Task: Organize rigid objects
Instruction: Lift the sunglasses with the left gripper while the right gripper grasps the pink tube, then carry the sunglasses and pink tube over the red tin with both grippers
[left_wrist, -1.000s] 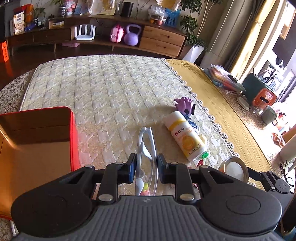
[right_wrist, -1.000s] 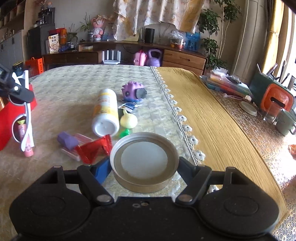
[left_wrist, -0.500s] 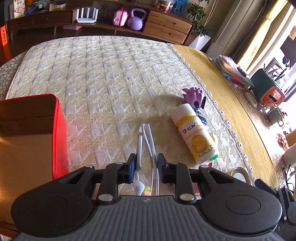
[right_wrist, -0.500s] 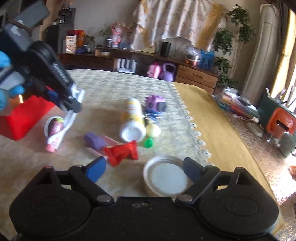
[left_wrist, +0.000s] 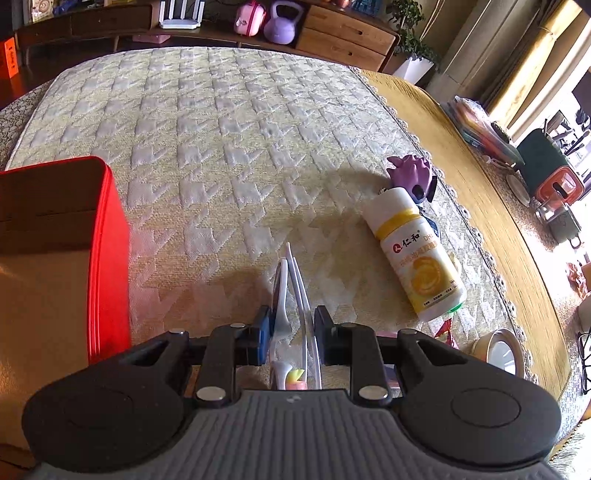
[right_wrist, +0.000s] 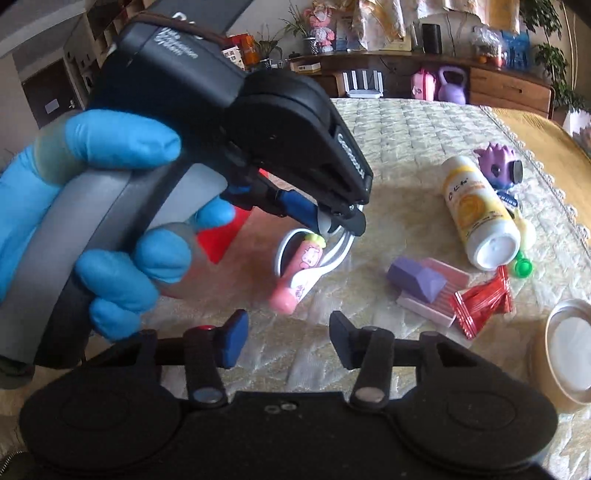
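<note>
The left gripper (left_wrist: 291, 326) pinches a pair of white glasses (left_wrist: 291, 291) between its blue-padded fingers (left_wrist: 263, 332), the frame hanging folded below and the temples jutting forward over the quilted bed cover (left_wrist: 221, 147). In the right wrist view a pink carrot-shaped tube (right_wrist: 297, 275) lies on the cover just under the glasses, directly ahead of the right gripper (right_wrist: 288, 341), whose fingers are spread with nothing between them. The red box (left_wrist: 107, 254) stands at the cover's left edge, just left of the left gripper. A white and yellow bottle (left_wrist: 417, 254) lies toward the right edge beside a purple toy (left_wrist: 410, 173), with a round lid (right_wrist: 569, 354) nearer the right corner
</note>
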